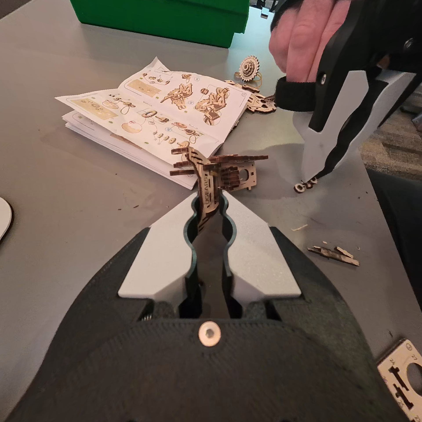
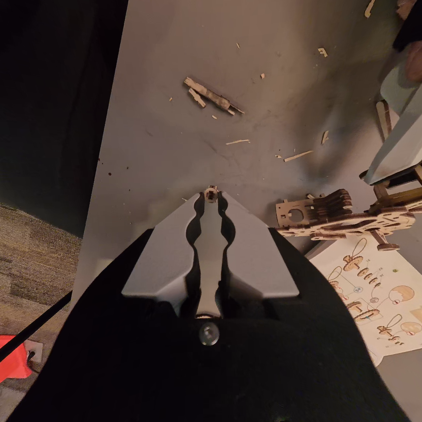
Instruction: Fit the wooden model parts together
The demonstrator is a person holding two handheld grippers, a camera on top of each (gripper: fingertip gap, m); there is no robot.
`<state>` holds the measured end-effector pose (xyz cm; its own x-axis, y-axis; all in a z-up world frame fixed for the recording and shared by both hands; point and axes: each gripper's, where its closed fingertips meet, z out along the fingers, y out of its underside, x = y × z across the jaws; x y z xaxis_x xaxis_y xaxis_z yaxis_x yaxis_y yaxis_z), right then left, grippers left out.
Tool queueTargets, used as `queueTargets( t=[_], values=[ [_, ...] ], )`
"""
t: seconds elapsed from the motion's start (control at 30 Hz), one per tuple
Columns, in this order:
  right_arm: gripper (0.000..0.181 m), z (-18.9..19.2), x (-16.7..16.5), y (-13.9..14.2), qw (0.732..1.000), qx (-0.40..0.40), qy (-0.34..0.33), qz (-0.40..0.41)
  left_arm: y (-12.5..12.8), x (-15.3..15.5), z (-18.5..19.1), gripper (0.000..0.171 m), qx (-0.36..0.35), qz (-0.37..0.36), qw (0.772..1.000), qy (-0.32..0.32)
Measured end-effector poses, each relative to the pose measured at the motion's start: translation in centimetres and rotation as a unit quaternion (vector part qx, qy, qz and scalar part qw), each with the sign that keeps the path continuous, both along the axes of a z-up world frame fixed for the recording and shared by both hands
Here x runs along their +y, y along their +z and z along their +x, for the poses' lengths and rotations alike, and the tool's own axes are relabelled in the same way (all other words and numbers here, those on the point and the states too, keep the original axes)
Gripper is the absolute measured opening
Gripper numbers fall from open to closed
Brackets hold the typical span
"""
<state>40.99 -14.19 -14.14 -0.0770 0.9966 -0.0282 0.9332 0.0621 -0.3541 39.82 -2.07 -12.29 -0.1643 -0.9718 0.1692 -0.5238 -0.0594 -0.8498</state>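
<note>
Left wrist view: the left gripper is clamped on the wooden sub-assembly, which stands up out of its tips, clear of the grey table.
Grip point: the jaws pinch a curved side plate of the frame; the toothed block and the plate with a round hole project to the right of the tips.
Ahead of the left tips: the open instruction booklet, with a green box beyond it.
Far right of the left gripper: loose wooden gear pieces lie on the table behind the other tool.
Right gripper: closed on a small round wooden part held at the very tips, low over the table.
Relation: in the right wrist view the sub-assembly sits to the right of the right tips, near but not touching.
Scraps: wood offcuts lie ahead of the right tips.
Step in hand: probably bringing the small part to the held frame, one tool steadying, the other inserting.
Next move calls for: turning the part to face its slot or hole, then a straight, gentle push; which socket it belongs in I cannot tell.
</note>
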Motion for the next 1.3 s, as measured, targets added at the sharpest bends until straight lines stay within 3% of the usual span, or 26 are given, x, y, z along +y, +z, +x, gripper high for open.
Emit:
queueTargets(
  t=[0.8, 1.3],
  values=[
    [0.008, -0.45, -0.29, -0.72, 0.999, 0.036, 0.006, 0.017, 0.08, 0.05, -0.01, 0.012, -0.003, -0.007, 1.0, 0.0],
    [0.008, -0.52, -0.28, -0.22, 0.991, 0.122, -0.061, -0.002, 0.04, 0.08, 0.0, 0.012, -0.002, -0.011, 1.0, 0.001]
  ],
)
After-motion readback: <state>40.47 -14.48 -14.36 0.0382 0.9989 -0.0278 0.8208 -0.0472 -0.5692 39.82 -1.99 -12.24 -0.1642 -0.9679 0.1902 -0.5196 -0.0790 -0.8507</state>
